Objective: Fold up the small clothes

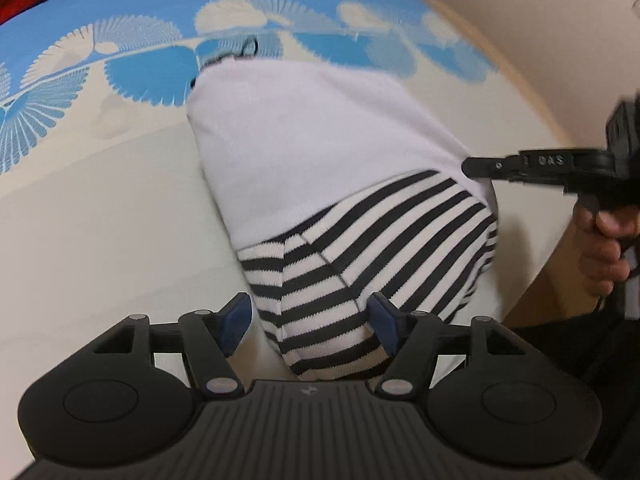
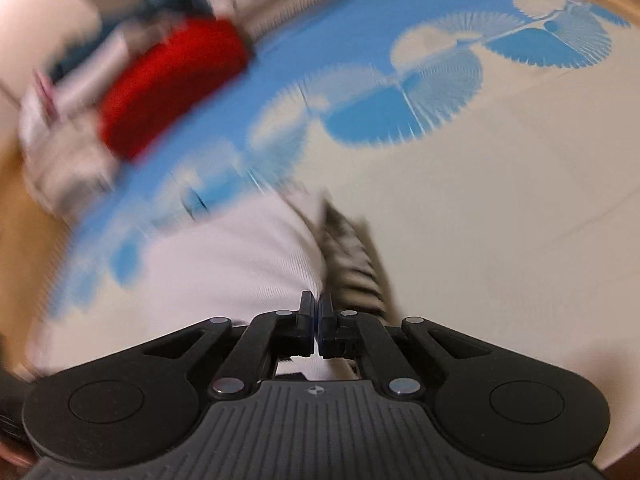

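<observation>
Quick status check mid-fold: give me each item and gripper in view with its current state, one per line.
left gripper: open, striped part of the garment between its pads
right gripper: shut, at the garment's edge; grip on cloth unclear
white and striped garment: lying on the bedsheet, partly folded, striped section showing
bedsheet: spread flat under the garment
red cloth: lying at the far side, blurred

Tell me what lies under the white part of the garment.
The white fabric lies folded over the striped fabric, which emerges below its edge, and both rest on the blue-and-cream cloth. How far the stripes run beneath the white layer is covered.
</observation>
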